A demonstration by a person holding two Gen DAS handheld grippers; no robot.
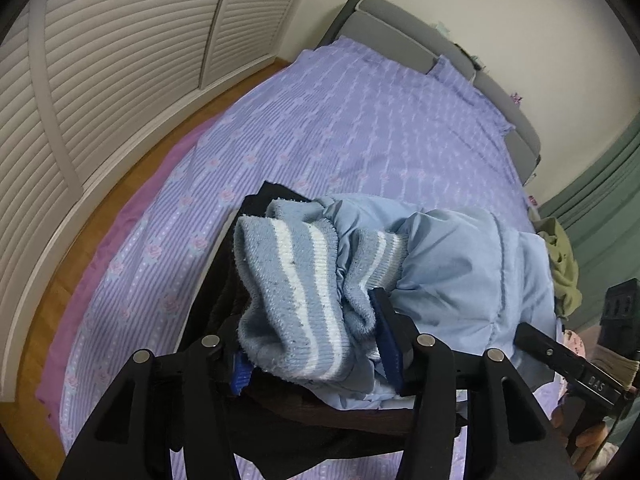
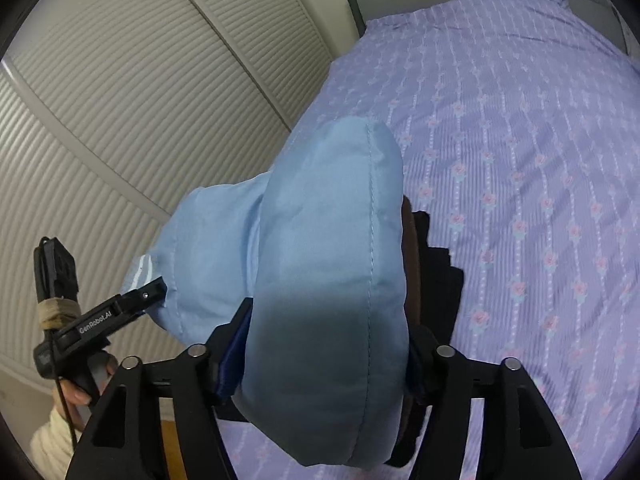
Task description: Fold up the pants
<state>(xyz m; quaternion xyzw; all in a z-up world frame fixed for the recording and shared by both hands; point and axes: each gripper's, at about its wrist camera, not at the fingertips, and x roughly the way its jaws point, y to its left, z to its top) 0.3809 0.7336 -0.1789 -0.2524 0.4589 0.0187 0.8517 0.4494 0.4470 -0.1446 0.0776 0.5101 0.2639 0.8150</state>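
Currently the light-blue padded pants (image 1: 460, 264) with striped knit cuffs (image 1: 288, 292) are held clear above the bed's lilac flower-print sheet (image 1: 320, 128), bunched between both tools. The left gripper (image 1: 316, 360) has its blue-padded fingers (image 1: 386, 336) pinching a knit cuff and the fabric bundled with it. The right gripper (image 2: 320, 364) has its fingers (image 2: 232, 356) pressed onto a thick fold of the padded cloth. A stack of dark garments (image 2: 440, 280) lies on the sheet directly below; an olive-green garment (image 1: 562, 268) sits at the bed's right edge.

Assessment: the step in hand appears to be lifting and spreading the pants. Recommended practice: draw the two grips apart until the cloth hangs straight, carry it to bare sheet away from the dark stack, and lower evenly. Padding is slippery; the bulky hold may slide.
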